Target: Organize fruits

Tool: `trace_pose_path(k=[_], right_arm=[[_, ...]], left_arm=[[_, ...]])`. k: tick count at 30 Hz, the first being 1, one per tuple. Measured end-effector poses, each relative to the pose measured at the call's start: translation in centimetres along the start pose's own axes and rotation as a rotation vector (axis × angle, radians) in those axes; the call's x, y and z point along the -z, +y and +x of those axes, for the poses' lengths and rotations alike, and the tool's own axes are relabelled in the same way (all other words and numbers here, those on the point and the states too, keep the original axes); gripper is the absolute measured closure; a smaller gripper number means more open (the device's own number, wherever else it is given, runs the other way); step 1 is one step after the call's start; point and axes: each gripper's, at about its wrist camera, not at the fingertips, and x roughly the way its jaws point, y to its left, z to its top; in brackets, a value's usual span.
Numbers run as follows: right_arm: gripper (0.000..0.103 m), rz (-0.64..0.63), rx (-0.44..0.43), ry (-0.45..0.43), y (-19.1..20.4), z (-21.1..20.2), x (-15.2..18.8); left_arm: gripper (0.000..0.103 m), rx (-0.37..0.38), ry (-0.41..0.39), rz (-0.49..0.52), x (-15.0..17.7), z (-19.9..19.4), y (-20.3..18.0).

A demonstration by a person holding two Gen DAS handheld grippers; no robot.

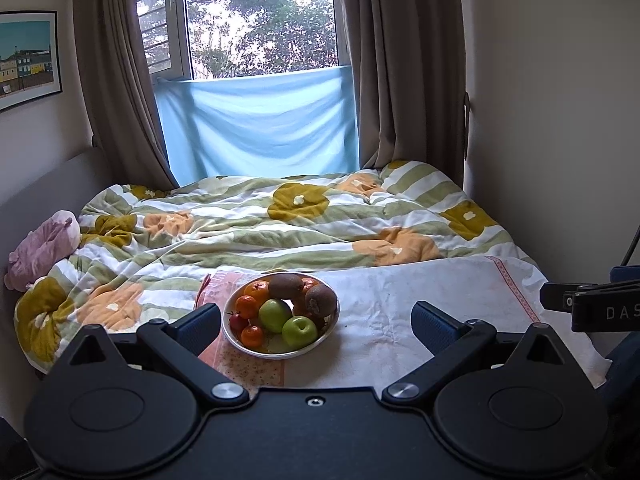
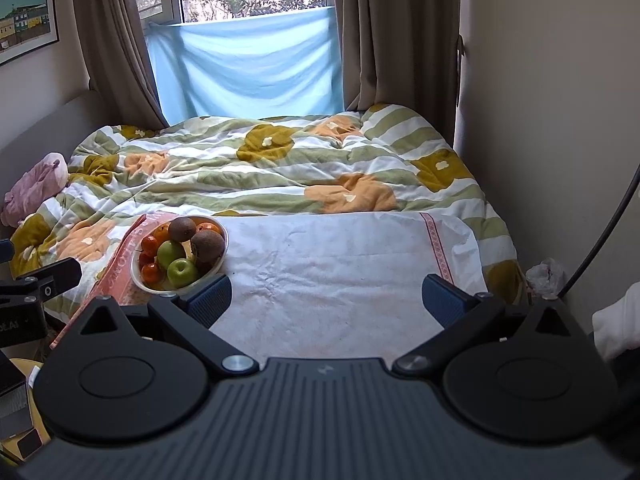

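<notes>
1. Behind everything, brown curtains (image 1: 404,64) frame a window (image 1: 256,16) with a pale blue cloth (image 1: 260,128) hung across its lower part, and a framed picture (image 1: 26,58) hangs on the wall at the left.
2. Below the window a bed carries a rumpled floral duvet (image 1: 248,220), with a pink plush toy (image 1: 40,250) lying at its left edge.
3. On the near end of the bed a white cloth (image 2: 328,264) is spread flat, with a red patterned band along each side.
4. Standing on the left part of that cloth is my white bowl (image 1: 256,350), heaped with two green apples (image 1: 299,331), several small oranges (image 1: 247,306), two brown kiwis (image 1: 321,300) and a small red fruit (image 1: 238,322).
5. My left gripper (image 1: 316,326) is spread wide and holds nothing; its left finger sits just beside the bowl's rim.
6. My right gripper (image 2: 326,296) is also wide apart and empty, hovering over bare cloth to the right of the bowl.
</notes>
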Motion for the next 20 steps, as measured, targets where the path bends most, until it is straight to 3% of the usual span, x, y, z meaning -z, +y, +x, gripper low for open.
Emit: trace_pose_path(k=[20], right_arm=[[0.0,0.001,-0.011,0.001,-0.05,0.25,-0.27]], left_arm=[[0.0,0.017,-0.039,-0.025,-0.61,-0.3,0.71]])
